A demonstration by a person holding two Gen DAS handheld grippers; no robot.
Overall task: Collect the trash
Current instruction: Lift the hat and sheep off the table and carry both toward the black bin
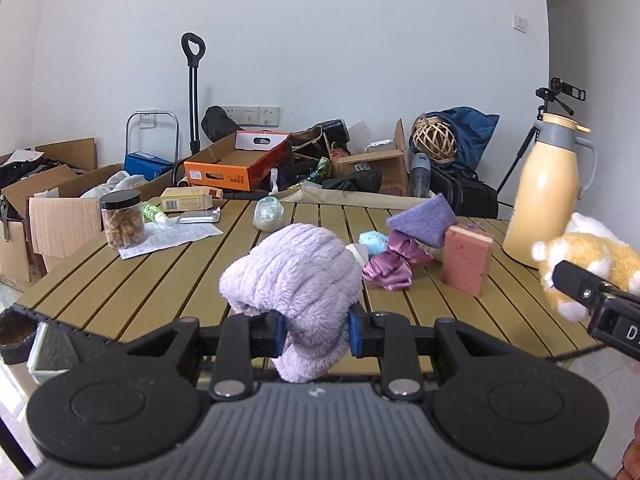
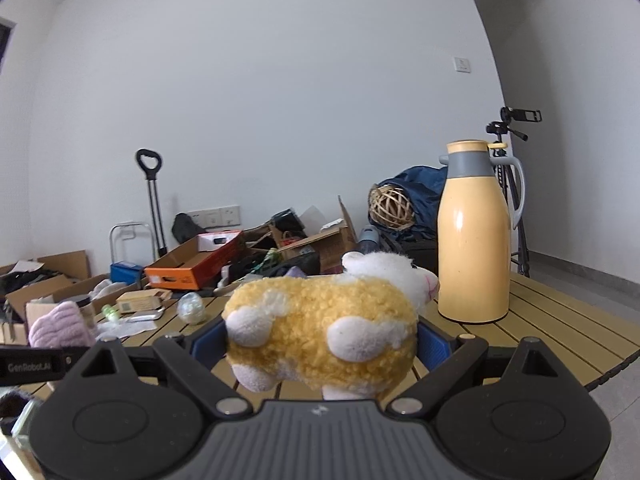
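The left gripper (image 1: 316, 330) pinches a fluffy lilac cloth (image 1: 296, 280) above the near edge of the slatted table (image 1: 168, 280). The right gripper (image 2: 320, 346), spread wide, clamps a yellow-and-white plush toy (image 2: 324, 332) near the yellow thermos (image 2: 474, 236).

Left hand-held gripper (image 1: 316, 330) clamped; right hand-held gripper (image 2: 320, 344) (wide) gripping.

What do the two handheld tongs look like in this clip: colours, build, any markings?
Both tongs, left and right, match: black linkage arms with silver pivot bolts, blue pads, round black caps beside a ribbed grey body. White "GenRobot.AI" lettering marks the left one's side.
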